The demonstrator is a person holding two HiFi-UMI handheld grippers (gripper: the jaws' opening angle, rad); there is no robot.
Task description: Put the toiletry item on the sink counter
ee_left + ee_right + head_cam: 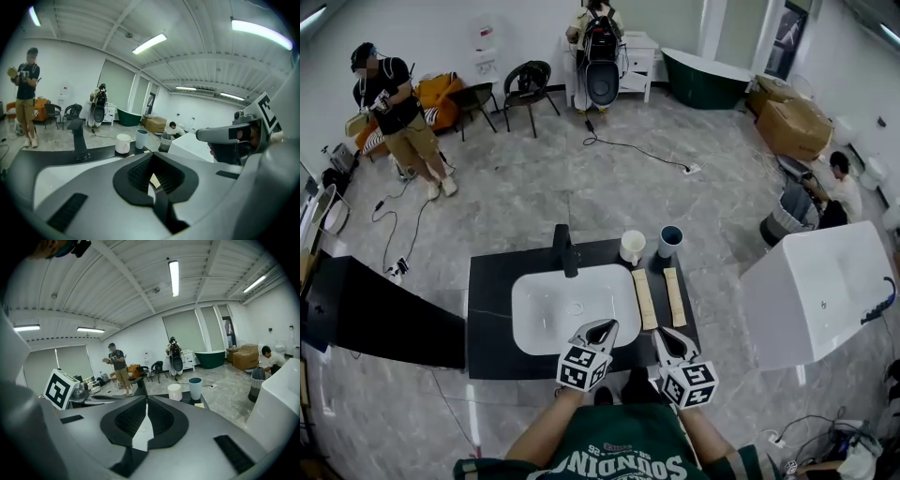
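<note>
— Both tongs look pinched together and empty. The left tongs [601, 326] hang over the front rim of the basin [534, 314], and the right tongs [668, 334] are just beside them, over the front of the counter [487, 309].
— So is the job done?
— I judge it done, or nearly. Two long tan packets lie flat on the counter to the right of the basin: the inner packet [644, 298] next to the basin, the outer packet [674, 295] just beside it. Which one the task means, I cannot tell. Neither grip holds anything, so at most drawing back is left.
— Which way do they point?
— They lie side by side, with their long axes running from the front edge toward the white cup [632, 247] and the blue cup [669, 240].
</note>
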